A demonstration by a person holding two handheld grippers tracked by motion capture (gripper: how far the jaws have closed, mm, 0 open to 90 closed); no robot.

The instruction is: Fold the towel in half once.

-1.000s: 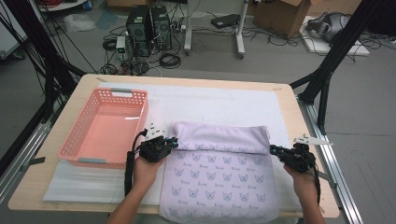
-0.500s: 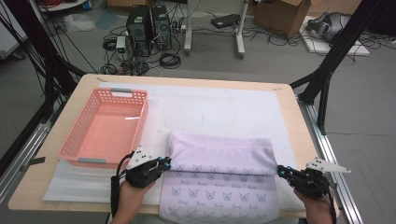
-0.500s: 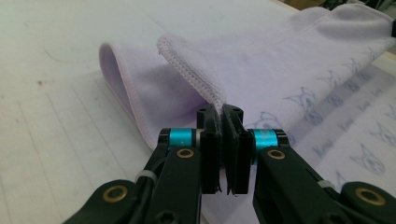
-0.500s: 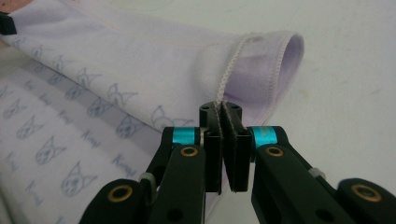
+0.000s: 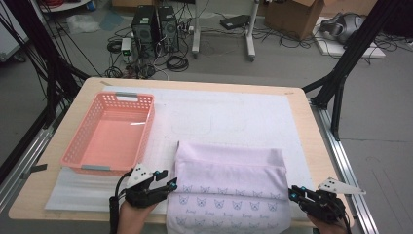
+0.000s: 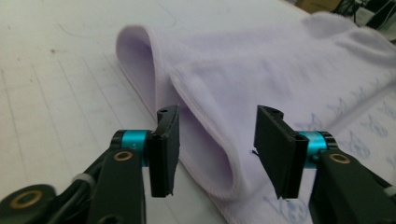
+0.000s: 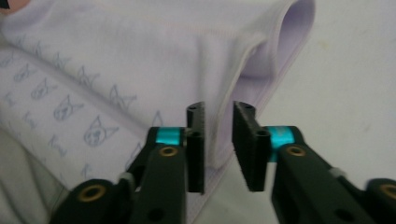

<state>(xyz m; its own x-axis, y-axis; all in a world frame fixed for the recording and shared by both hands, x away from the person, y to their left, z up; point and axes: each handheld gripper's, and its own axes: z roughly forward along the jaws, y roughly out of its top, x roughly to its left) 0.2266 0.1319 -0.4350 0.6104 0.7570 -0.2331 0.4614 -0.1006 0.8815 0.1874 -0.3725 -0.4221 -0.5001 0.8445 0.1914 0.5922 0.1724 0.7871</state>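
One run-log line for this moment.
towel folded over | left gripper just opened, off hem | right gripper just opened | basket empty

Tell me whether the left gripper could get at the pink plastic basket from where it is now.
Probably yes. The pink plastic basket sits just beyond the left gripper, with bare white table mat between. The open jaws hold nothing; the lilac folded towel lies off to the side.

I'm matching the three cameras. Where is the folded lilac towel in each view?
High view: towel at lower centre, right of the pink basket.
Left gripper view: its folded edge behind the open jaws.
Right gripper view: upper left.
Shared landmark: the cat print.
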